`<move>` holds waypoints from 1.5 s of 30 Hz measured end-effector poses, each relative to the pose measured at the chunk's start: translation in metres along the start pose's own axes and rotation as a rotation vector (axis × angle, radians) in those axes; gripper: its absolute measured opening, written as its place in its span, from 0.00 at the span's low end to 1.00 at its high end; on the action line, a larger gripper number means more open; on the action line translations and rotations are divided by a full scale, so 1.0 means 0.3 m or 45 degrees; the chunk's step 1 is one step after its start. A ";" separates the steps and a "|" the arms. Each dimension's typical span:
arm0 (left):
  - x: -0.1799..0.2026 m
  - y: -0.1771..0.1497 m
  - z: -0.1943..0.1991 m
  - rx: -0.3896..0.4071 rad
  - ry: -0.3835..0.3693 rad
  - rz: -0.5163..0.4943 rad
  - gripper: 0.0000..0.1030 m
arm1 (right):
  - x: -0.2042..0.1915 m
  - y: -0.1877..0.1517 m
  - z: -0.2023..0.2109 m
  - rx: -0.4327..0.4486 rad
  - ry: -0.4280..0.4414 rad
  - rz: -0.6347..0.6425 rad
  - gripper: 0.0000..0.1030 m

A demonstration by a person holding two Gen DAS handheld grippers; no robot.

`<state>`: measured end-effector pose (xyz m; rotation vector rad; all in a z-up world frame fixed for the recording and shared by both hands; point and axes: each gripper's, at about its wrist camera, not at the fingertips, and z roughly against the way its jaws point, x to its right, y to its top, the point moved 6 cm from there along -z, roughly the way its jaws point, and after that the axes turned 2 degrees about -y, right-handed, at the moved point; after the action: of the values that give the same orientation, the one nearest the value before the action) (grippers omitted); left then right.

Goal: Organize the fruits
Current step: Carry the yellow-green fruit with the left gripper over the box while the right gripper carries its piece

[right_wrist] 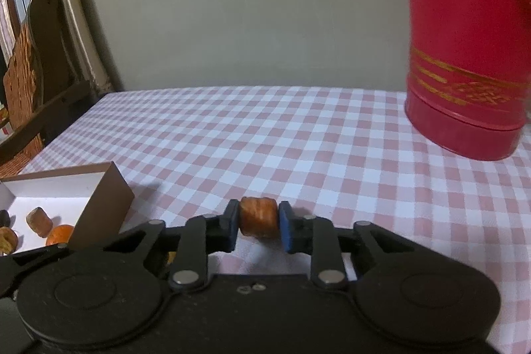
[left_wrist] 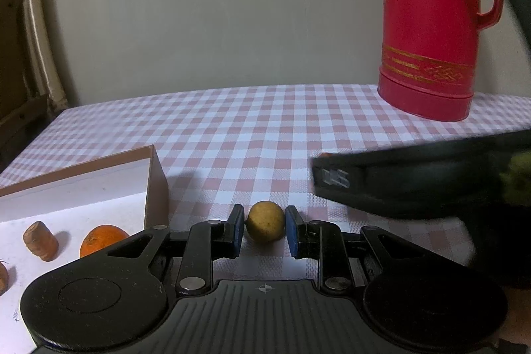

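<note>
My left gripper (left_wrist: 265,226) is shut on a small yellow round fruit (left_wrist: 265,225), held between its blue pads just right of the open cardboard box (left_wrist: 156,175). My right gripper (right_wrist: 259,223) is shut on a brown-orange wrinkled fruit piece (right_wrist: 258,221) above the checkered cloth. The box holds an orange (left_wrist: 101,239) and a brown date-like piece (left_wrist: 40,240); both also show in the right wrist view, the orange (right_wrist: 59,233) and the brown piece (right_wrist: 39,221), beside a dark fruit (right_wrist: 7,239). The right gripper's black body (left_wrist: 415,181) crosses the right side of the left wrist view.
A tall red jug (left_wrist: 431,22) stands at the back right of the table; it also shows in the right wrist view (right_wrist: 471,55). The pink-and-white checkered tablecloth (right_wrist: 265,128) runs to a pale wall. A wooden chair (right_wrist: 36,62) and curtain stand at the left.
</note>
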<state>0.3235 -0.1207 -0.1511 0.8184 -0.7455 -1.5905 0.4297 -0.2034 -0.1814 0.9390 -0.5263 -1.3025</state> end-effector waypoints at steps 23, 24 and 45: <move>0.026 -0.010 0.035 0.004 -0.035 -0.049 0.25 | 0.109 -0.116 0.177 0.008 -0.120 -0.109 0.14; 0.027 -0.013 0.041 0.004 -0.039 -0.045 0.25 | 0.113 -0.123 0.188 0.009 -0.125 -0.117 0.14; 0.058 -0.047 0.265 0.011 -0.126 -0.027 0.26 | 0.060 -0.230 0.460 0.055 -0.179 -0.188 0.14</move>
<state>0.2476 -0.1330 -0.1204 0.7600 -0.8170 -1.6570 0.2855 -0.2590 -0.1658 0.9400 -0.6051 -1.5032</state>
